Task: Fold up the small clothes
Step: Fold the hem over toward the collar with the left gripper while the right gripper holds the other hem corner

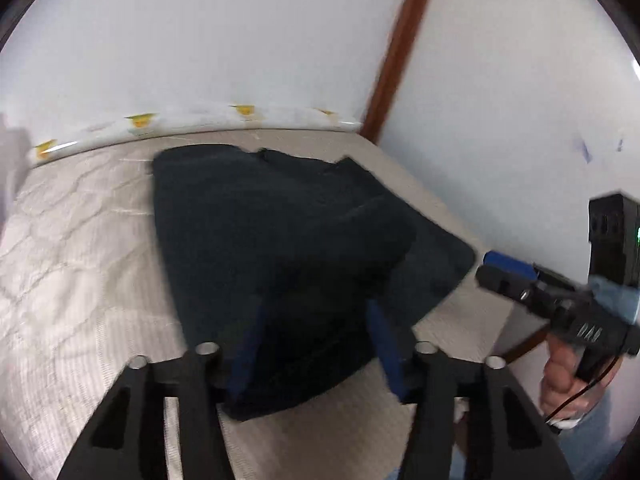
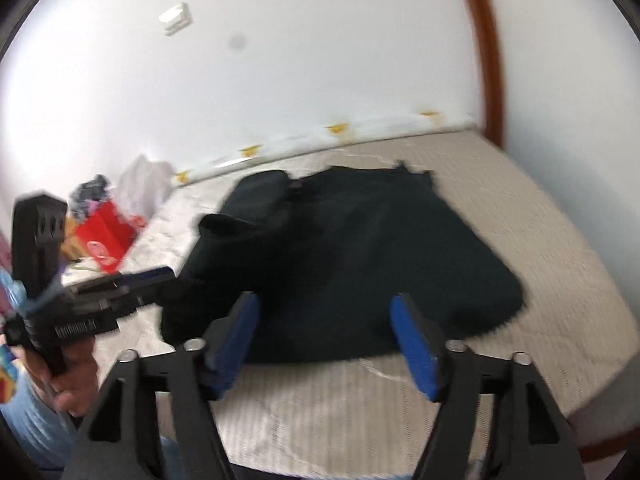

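Both tongs spread wide, nothing between the pads: left gripper (image 1: 316, 344), right gripper (image 2: 324, 336). Dark garment (image 2: 360, 256) lies partly folded and rumpled on the pale quilted mattress (image 2: 540, 248), near its front edge. Red bag (image 2: 106, 238) and white plastic bag (image 2: 144, 184) sit at the far-left end. White wall, brown wooden trim (image 1: 400, 44).

Motion-blurred dark garment (image 1: 280, 240), folds unreadable

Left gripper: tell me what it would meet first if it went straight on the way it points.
Most likely the dark garment on the mattress. The left gripper has open jaws framing the cloth, nothing between them. Depth is unclear through the blur.
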A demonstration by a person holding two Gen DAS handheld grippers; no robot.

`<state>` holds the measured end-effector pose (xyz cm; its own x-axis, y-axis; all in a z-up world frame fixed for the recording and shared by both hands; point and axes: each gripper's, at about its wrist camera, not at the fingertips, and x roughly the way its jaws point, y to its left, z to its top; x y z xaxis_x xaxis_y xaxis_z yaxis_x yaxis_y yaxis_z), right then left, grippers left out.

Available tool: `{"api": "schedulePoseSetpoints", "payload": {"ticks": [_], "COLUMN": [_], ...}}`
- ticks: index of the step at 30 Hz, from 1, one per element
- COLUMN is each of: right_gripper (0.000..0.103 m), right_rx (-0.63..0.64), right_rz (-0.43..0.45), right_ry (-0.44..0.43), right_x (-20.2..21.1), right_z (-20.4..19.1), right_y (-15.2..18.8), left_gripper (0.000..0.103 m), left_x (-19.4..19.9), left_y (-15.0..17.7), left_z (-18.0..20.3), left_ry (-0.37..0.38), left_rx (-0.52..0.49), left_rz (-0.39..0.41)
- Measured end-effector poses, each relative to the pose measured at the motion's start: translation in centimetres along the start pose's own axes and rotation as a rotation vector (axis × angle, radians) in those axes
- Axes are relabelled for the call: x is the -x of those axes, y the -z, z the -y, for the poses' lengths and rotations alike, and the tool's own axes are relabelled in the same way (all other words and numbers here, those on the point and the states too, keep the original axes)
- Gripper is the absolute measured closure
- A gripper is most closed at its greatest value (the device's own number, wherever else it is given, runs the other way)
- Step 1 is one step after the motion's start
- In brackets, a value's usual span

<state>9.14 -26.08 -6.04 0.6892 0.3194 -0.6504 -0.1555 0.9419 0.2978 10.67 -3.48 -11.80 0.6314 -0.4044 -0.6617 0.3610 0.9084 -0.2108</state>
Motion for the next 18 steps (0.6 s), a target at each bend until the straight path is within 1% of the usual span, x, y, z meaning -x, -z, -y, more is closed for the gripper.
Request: {"api": "schedulePoseSetpoints", "payload": {"ticks": [1,3,5,8,9,12,14,15,16,17,18], "right_gripper": [0.031,0.031,0.031,0.031,0.031,0.031,0.032,0.035,0.050,0.073,0.082], "right_rx": [-0.004,-0.024,-0.049,-0.098,-0.117,-0.166,-0.174,-0.142,-0.111,-0.078,-0.061], "right_rz": [-0.006,-0.021,-0.031,-0.061,-0.071,-0.108,-0.096,-0.076,-0.066,-0.067,-0.074], "right_ry": [-0.031,-0.097,-0.132,-0.213,-0.228,-0.200,-0.178,-0.143,-0.117,-0.111,-0.109], "right_x": [-0.4,-1.9,-3.5,-5.7,-6.7,-10.0,-11.5,-12.6,-13.2,-13.9,-14.4], "right_z": [-0.4,-1.4,-2.2,-3.1,-3.4,-3.9,-4.3,-4.8,-5.1,-5.4,-5.7], "right_y": [0.0,-0.1,-0.2,-0.5,-0.6,-1.3,-1.6,-1.9,-2.2,-2.5,-2.8], "left_gripper": [0.045,0.041,0.035,0.034,0.034,0.034,0.034,0.034,0.034,0.034,0.034], "left_x": [0.5,1.0,1.1,0.5,0.2,-1.0,-1.6,-1.9,-2.1,-2.4,-2.9], "left_y": [0.7,1.8,3.2,4.9,5.2,5.8,6.0,5.9,5.8,5.7,5.4], "left_z": [-0.8,-2.1,-3.5,-4.7,-4.9,-5.4,-5.4,-5.3,-5.2,-5.1,-5.1], "left_ry": [-0.029,-0.054,-0.030,-0.043,-0.043,-0.028,-0.006,0.004,0.013,0.026,0.029], "left_rx": [-0.003,0.001,0.039,0.067,0.074,0.106,0.117,0.120,0.125,0.133,0.139], "left_rz": [0.009,0.006,-0.012,-0.050,-0.060,-0.089,-0.093,-0.092,-0.089,-0.085,-0.084]}}
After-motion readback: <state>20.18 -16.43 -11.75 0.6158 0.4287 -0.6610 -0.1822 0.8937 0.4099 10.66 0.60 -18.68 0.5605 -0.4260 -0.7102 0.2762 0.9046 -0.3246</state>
